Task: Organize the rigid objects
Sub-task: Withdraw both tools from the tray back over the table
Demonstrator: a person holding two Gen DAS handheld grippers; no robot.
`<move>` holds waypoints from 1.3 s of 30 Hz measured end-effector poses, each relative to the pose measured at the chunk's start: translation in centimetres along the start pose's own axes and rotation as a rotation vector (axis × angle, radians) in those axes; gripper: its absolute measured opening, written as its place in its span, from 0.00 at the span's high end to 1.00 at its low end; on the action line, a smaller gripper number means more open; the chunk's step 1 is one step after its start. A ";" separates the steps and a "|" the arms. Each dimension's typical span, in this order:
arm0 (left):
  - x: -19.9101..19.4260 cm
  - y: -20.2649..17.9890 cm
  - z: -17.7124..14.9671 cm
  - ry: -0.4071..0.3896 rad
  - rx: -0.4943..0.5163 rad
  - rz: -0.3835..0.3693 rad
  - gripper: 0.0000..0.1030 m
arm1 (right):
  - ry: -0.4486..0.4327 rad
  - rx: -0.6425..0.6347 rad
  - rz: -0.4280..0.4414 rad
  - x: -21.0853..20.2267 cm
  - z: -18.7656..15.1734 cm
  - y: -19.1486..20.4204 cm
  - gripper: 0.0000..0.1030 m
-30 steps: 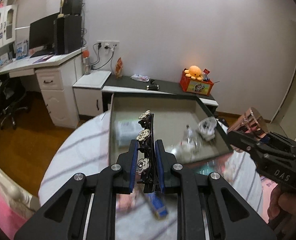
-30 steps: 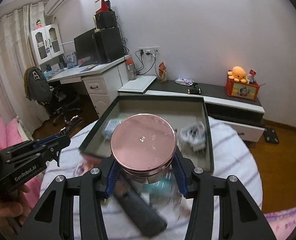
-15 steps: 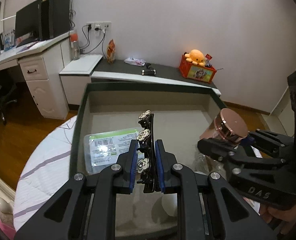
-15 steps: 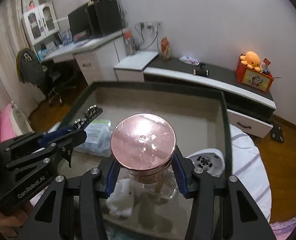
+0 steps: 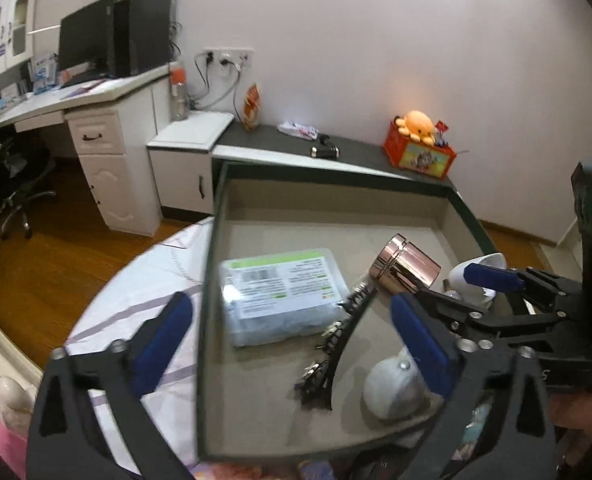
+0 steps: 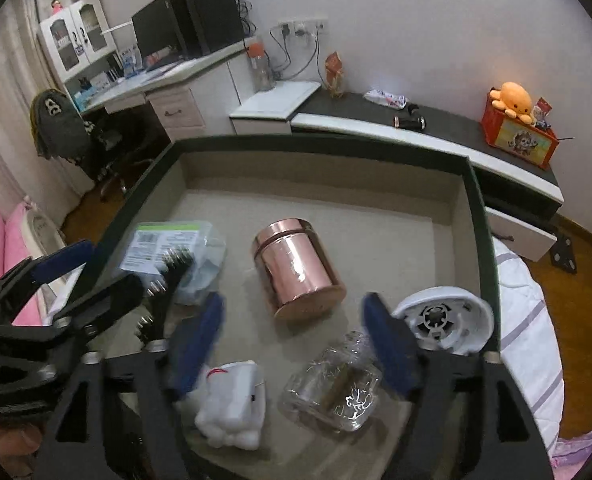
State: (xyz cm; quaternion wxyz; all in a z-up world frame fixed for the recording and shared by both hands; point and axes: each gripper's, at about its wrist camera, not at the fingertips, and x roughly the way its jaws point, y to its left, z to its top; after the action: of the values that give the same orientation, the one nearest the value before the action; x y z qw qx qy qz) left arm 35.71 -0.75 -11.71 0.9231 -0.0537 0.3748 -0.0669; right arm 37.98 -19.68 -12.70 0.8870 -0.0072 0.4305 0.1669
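The dark-rimmed tray point(image 6: 481, 240) on the round table point(image 5: 144, 280) already holds a labelled plastic box point(image 5: 276, 292), a copper-coloured canister point(image 6: 296, 266) lying on its side mid-tray and a flowered hair clip point(image 5: 336, 344) beside the box, so both carried things look delivered; only scraps at the near table edge hint at more to sort. Both claws have just been opening and stand wide with nothing between the jaws, the left claw point(image 5: 292, 344) above the clip, the right claw point(image 6: 292, 340) near the canister. Only the right wrist view shows the white fan-like housing point(image 6: 444, 320), glass jar point(image 6: 332, 392) and fluffy white toy point(image 6: 232, 404) clearly.
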 end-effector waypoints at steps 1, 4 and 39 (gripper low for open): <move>-0.7 0.1 -0.1 -0.010 -0.001 0.004 0.00 | -0.008 0.001 -0.003 -0.4 -0.1 0.2 0.10; -3.2 0.4 -0.6 -0.041 -0.005 0.008 0.00 | -0.045 0.012 -0.020 -2.0 -0.4 0.8 0.00; -22.1 -1.3 -13.8 -0.120 0.009 0.093 0.00 | -0.372 0.182 -0.247 -24.4 -20.0 4.9 0.00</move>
State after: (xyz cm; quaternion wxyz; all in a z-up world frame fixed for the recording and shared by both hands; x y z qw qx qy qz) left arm 10.22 0.89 -6.23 0.9463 -0.0360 0.3206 -0.0224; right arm 7.25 -25.27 -5.92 0.9617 0.0513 0.2687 0.0162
